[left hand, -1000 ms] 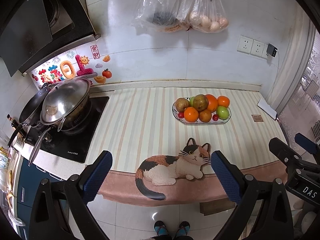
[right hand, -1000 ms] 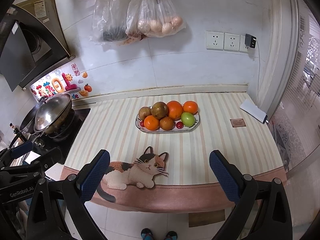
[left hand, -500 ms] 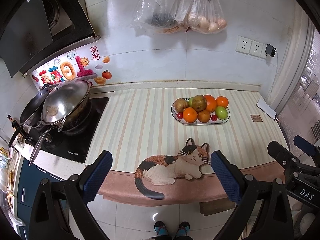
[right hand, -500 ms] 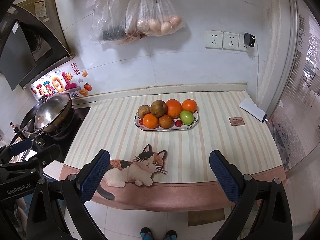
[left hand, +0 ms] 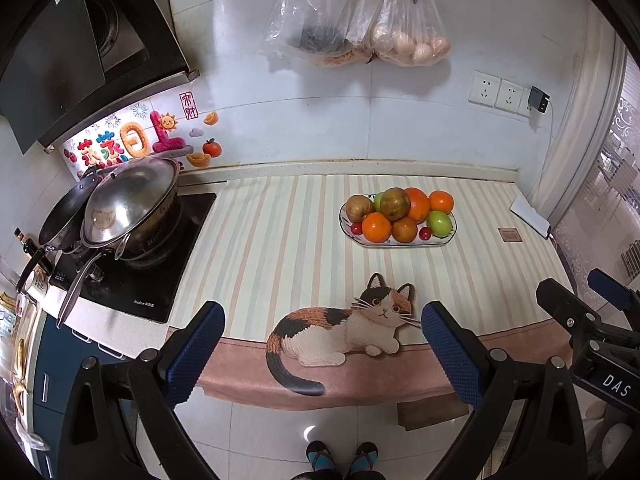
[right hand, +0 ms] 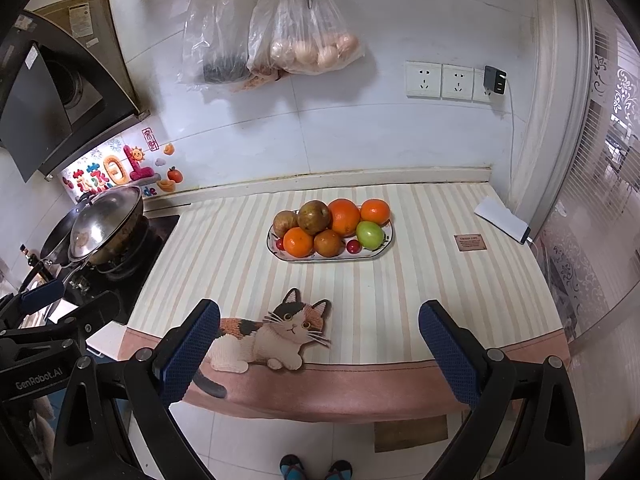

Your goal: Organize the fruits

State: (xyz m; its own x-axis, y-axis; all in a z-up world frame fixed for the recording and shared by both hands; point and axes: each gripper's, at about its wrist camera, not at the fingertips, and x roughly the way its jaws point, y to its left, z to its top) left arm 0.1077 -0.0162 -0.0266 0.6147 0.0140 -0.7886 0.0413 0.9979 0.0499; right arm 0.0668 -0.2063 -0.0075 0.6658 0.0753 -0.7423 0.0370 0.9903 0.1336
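Observation:
An oval white plate (left hand: 440,241) (right hand: 376,254) stands at the back middle of the striped counter, piled with fruit: oranges (left hand: 376,227) (right hand: 344,216), brown fruits (left hand: 395,203) (right hand: 313,216), a green fruit (left hand: 441,223) (right hand: 370,234) and small red ones (right hand: 353,245). My left gripper (left hand: 322,346) is open and empty, held off the counter's front edge. My right gripper (right hand: 319,346) is also open and empty, to its right, and shows at the right edge of the left wrist view (left hand: 592,320).
A cat-shaped mat (left hand: 344,330) (right hand: 272,340) lies at the counter's front edge. A stove with a lidded wok (left hand: 128,204) (right hand: 104,226) is at the left. Plastic bags (left hand: 360,28) hang on the wall. A white card (right hand: 502,220) lies at the right.
Both grippers have drawn back a little from the counter; the plate looks slightly farther away. Both stay open.

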